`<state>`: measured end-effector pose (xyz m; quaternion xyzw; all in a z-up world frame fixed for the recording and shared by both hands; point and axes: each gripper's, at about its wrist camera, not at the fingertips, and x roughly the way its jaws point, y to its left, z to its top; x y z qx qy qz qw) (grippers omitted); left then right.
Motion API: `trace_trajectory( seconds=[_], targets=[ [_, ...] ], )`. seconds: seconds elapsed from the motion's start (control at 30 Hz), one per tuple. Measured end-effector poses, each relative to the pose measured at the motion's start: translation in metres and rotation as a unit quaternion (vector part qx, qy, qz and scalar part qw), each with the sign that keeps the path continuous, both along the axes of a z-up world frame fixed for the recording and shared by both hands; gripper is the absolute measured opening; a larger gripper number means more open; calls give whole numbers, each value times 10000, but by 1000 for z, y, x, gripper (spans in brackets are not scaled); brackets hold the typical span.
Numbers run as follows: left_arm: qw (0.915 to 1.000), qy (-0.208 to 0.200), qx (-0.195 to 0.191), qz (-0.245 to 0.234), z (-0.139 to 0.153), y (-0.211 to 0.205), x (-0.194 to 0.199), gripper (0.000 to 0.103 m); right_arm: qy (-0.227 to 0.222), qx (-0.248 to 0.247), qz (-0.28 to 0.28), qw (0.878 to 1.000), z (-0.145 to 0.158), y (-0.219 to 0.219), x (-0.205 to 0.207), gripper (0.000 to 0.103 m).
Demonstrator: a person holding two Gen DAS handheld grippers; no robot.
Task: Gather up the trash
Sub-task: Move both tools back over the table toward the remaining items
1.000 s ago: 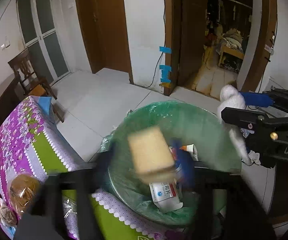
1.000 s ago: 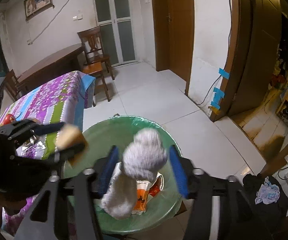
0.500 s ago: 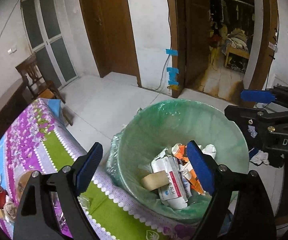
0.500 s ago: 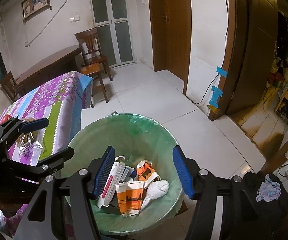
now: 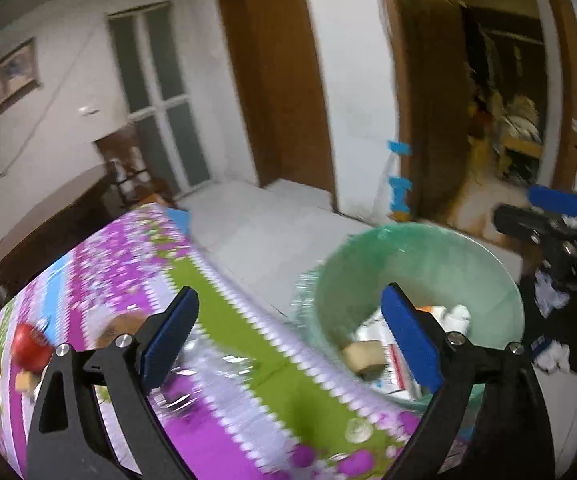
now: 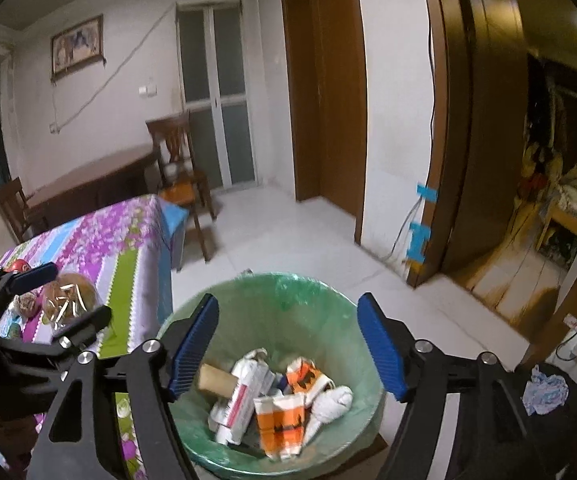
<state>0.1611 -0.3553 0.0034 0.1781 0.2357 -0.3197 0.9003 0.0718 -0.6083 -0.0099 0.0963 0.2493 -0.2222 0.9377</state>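
A green-lined trash bin (image 6: 272,282) stands on the floor beside the table. In it lie a tan block (image 6: 216,378), a white wad (image 6: 332,400), an orange carton (image 6: 280,416) and a white box (image 6: 240,400). My right gripper (image 6: 288,342) hovers over the bin, its jaws opening with nothing between them. My left gripper (image 5: 288,334) is over the table's edge, left of the bin (image 5: 416,246); its jaws are opening and empty too. It also shows in the right wrist view as the left gripper (image 6: 60,298), above the tablecloth. The left wrist view is blurred.
The table has a purple, green and blue flowered cloth (image 6: 100,240) bearing a red apple (image 5: 28,346) and a bagged bun (image 6: 68,292). A wooden chair (image 6: 176,168) and a dark table stand behind. A dark heap with crumpled cloth (image 6: 544,388) lies right of the bin.
The tan block and the white wad left the jaws and fell into the bin. Both grippers then widened, and the left one swung left over the table.
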Motion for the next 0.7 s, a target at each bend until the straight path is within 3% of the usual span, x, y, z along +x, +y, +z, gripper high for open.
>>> trace_trajectory(
  seconds=[0.2,0.43,0.57,0.7],
  targets=[
    [9964,-382,-386,654,16,56,2,93,-405,-447,186,9980,2,52,0,78],
    [9880,-472,-646,1322,29,123,19,96,-618,-813,680,9924,6,115,13,82],
    [9804,-412,-720,1787,33,164,39,96,-513,-843,1073,9893,3,151,27,82],
    [9673,-442,-825,2355,42,218,64,97,-363,-849,1472,9848,3,183,44,83]
  ],
)
